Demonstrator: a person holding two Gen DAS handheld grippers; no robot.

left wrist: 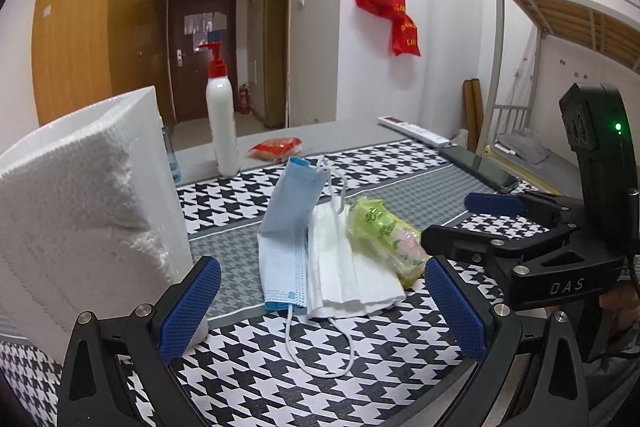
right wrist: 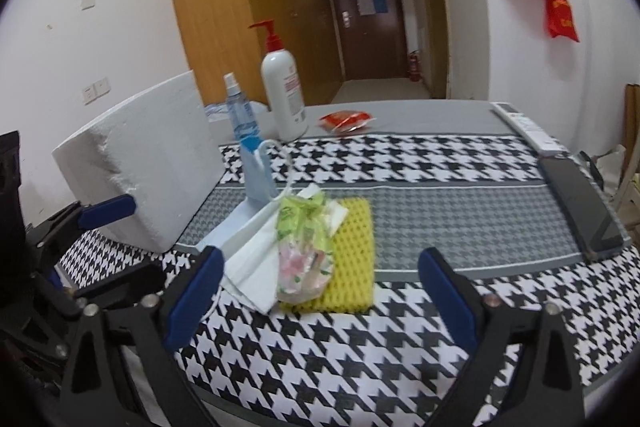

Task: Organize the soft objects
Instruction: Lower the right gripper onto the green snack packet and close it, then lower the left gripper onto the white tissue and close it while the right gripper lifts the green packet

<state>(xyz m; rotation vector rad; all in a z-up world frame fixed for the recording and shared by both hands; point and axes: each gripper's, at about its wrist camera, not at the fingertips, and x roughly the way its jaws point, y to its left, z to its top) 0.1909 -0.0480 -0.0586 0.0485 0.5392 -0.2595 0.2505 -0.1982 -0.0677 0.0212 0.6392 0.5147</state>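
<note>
Left wrist view: left tool (left wrist: 320, 303) wide, nothing held; blue mask (left wrist: 286, 227), white tissues (left wrist: 348, 267) and green tissue pack (left wrist: 384, 239) lie between its fingers, untouched, mid desk (left wrist: 320, 387). Foam block (left wrist: 92, 203) just left. "DAS" reads on right tool (left wrist: 460, 223), beside the pack. Right wrist view: right tool (right wrist: 320, 299) wide, empty; pack (right wrist: 306, 259) overlaps yellow sponge (right wrist: 354, 255) ahead. Phone (right wrist: 580, 203) near right edge; bare cloth between.
</note>
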